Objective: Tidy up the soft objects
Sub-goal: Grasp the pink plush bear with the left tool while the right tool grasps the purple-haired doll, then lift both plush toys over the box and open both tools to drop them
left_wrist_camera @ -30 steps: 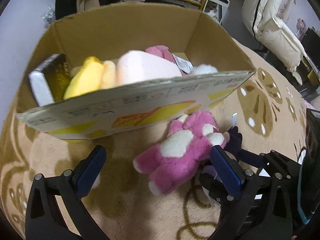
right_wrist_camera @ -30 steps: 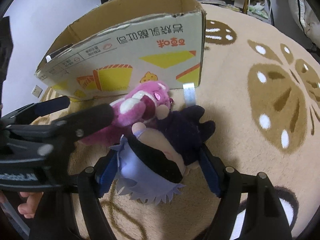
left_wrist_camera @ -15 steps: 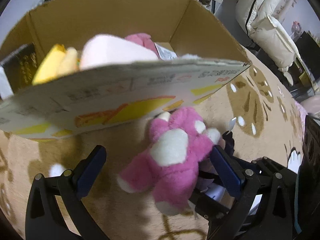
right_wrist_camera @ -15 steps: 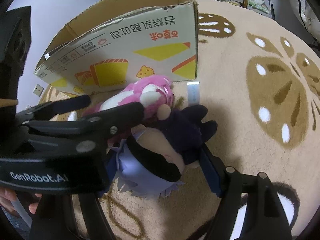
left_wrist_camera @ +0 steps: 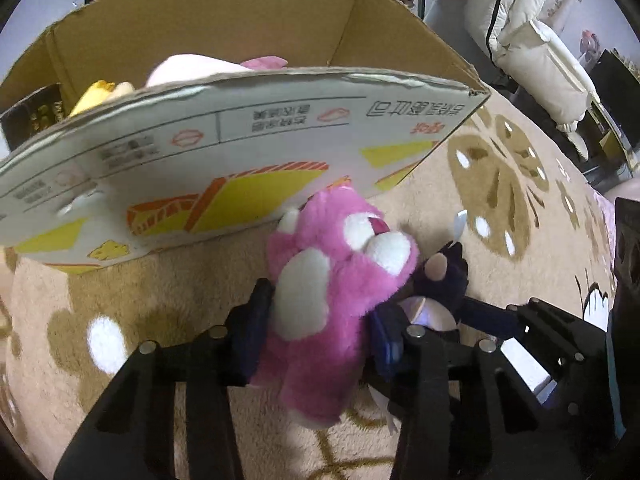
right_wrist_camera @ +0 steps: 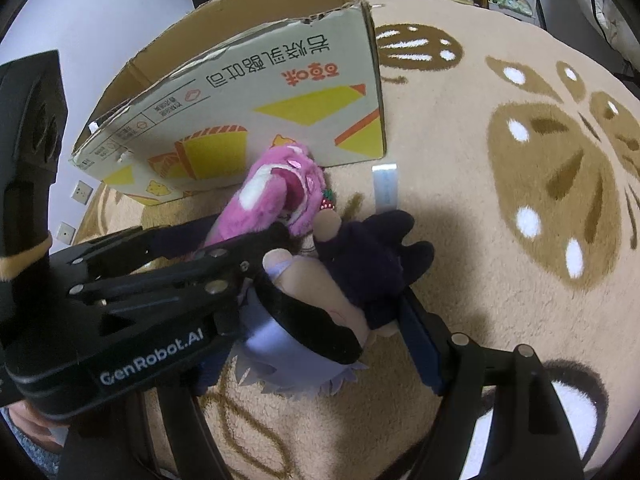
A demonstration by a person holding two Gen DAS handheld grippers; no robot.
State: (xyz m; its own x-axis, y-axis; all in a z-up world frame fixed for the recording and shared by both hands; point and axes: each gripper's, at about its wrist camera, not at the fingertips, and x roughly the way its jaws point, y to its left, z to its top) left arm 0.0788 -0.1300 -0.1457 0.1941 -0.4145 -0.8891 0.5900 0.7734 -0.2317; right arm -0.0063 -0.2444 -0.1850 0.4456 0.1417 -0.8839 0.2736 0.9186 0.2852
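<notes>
A pink plush bear with white patches lies on the rug in front of an open cardboard box. My left gripper is shut on the bear's body. The bear also shows in the right wrist view. A plush doll with pale purple hair, a black band and dark clothes lies beside the bear. My right gripper has its fingers on either side of the doll; the left finger is hidden behind my left gripper. The box holds yellow and pale pink soft toys.
The beige rug with brown patterns spreads to the right. A white strip lies by the box corner. A white sofa and shelves stand beyond the rug. A dark packet sits at the box's left end.
My left gripper has moved forward and closed its fingers on the pink bear. The right gripper has stayed around the doll.
</notes>
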